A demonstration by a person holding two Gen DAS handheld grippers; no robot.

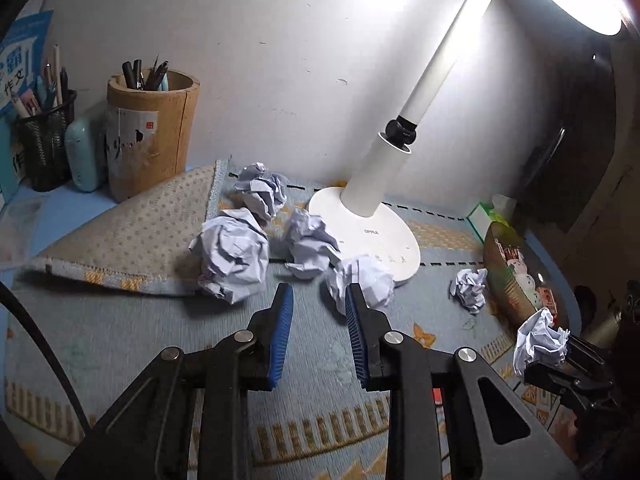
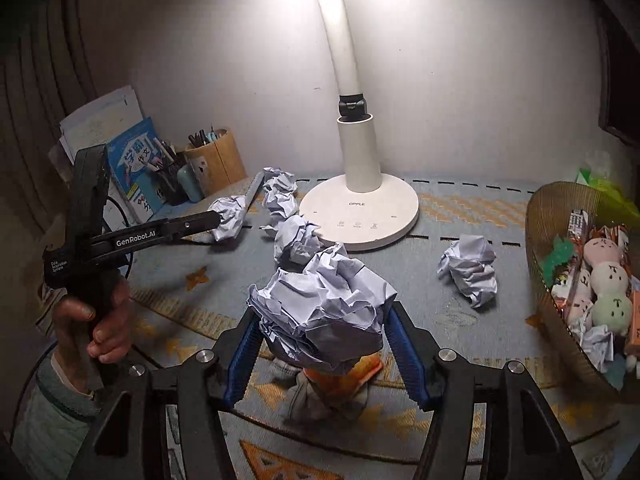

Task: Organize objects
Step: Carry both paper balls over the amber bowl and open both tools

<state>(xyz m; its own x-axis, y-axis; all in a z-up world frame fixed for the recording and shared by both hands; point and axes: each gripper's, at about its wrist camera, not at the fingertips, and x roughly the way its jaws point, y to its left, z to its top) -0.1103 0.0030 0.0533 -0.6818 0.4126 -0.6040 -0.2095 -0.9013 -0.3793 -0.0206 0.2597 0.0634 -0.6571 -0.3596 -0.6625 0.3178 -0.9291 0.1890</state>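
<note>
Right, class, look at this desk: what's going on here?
A person with a gripper in each hand is clearing crumpled paper off a desk. The right gripper is clamped on one paper ball. The left gripper holds nothing, its jaws slightly apart near the loose balls by the lamp base. The basket of toys already has one crumpled sheet inside.

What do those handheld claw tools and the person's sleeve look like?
Each claw is matte black plastic with silver rivets and two ribbed blue pads. The left claw has a pistol-style handle and white lettering reading GenRobot.AI. A thin black cable trails beside it. The person wears a pale green ribbed sleeve.
</note>
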